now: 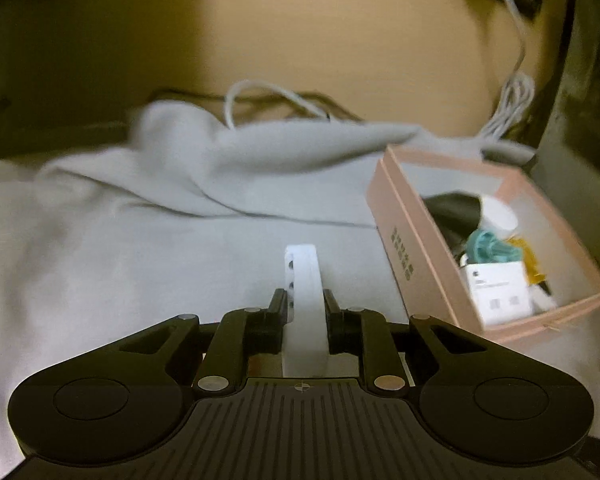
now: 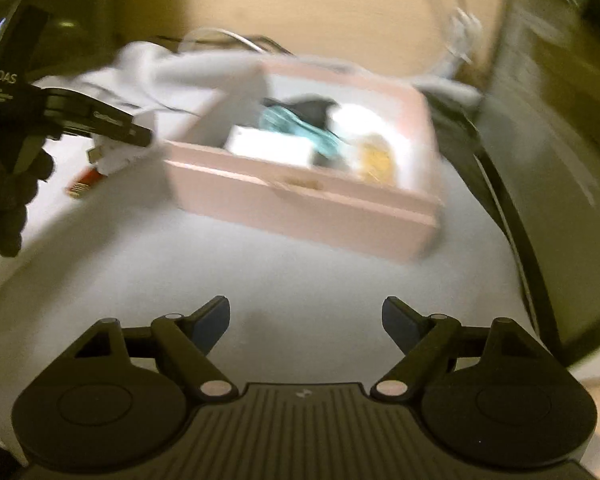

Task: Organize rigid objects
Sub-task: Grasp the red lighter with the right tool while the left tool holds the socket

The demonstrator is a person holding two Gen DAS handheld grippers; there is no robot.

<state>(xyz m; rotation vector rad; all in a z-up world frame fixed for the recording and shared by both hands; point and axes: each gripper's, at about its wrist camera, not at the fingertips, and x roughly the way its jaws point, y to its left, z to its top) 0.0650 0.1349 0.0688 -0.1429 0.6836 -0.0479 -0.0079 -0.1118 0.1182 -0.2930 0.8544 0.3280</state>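
Observation:
My left gripper (image 1: 303, 300) is shut on a white plastic piece (image 1: 302, 264) with small holes along one side, held just above the pale cloth. In the right wrist view the left gripper (image 2: 136, 136) comes in from the left with that white piece (image 2: 114, 154), which shows metal prongs. An open pink box (image 1: 404, 232) stands to its right and holds a small white carton (image 1: 496, 288), a teal item (image 1: 490, 248), a black item and a yellow one. My right gripper (image 2: 306, 316) is open with nothing between its fingers, a little in front of the pink box (image 2: 300, 204).
A small red item (image 2: 83, 183) with a gold end lies on the cloth left of the box. Crumpled pale cloth (image 1: 220, 148) is piled behind, with white cables (image 1: 514, 96) beyond it. A dark upright panel (image 1: 580, 120) stands at the right.

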